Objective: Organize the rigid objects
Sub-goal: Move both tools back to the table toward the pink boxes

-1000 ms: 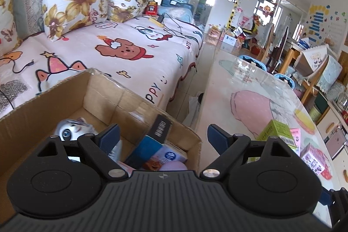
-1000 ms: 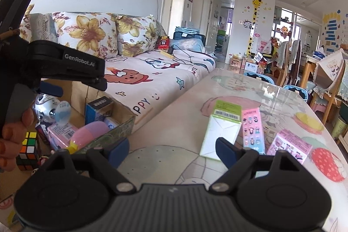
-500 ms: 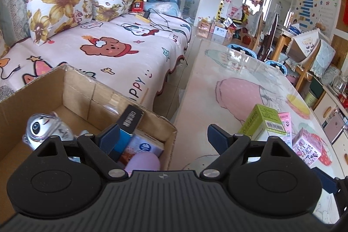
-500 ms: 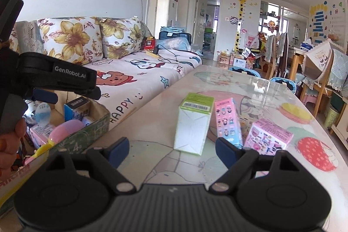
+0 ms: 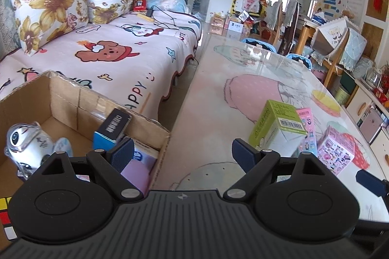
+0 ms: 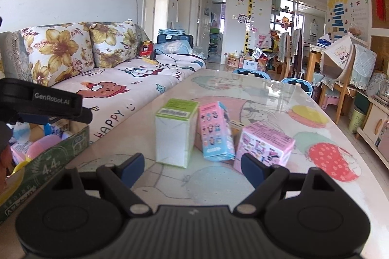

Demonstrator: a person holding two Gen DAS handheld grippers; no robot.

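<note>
Sofa (image 6: 136, 79) fills the left side of both views, covered in a pink cartoon sheet with two floral cushions at its back. Next in size we note the surface (image 6: 243, 98), a long glass-topped table with pastel drawings under the glass, running alongside the sofa. At its near left corner we see an open cardboard box (image 5: 73, 103); it holds a panda figure (image 5: 24, 142), a blue carton with a black top (image 5: 114, 130) propped upright against the box wall, a pink-lilac egg shape (image 5: 136, 174) and a few smaller packs we cannot identify.

Three small boxes stand close together on the surface, well apart from the cardboard box. We record a white box with a green top (image 6: 176, 132) upright on the left, a pink and blue box (image 6: 216, 132) tilted just beside it, and a pink box (image 6: 265, 144) to the right, resting at an angle. We cannot tell whether they touch.

Left tongs (image 5: 182, 154) hang over the corner of the cardboard box and the surface edge, blue pads spread, nothing between them. Right tongs (image 6: 192, 169) point at the three boxes from the near side, spread wide and empty, clear of the boxes. In the right view the left tongs' side arm (image 6: 48, 101) shows above the cardboard box.
</note>
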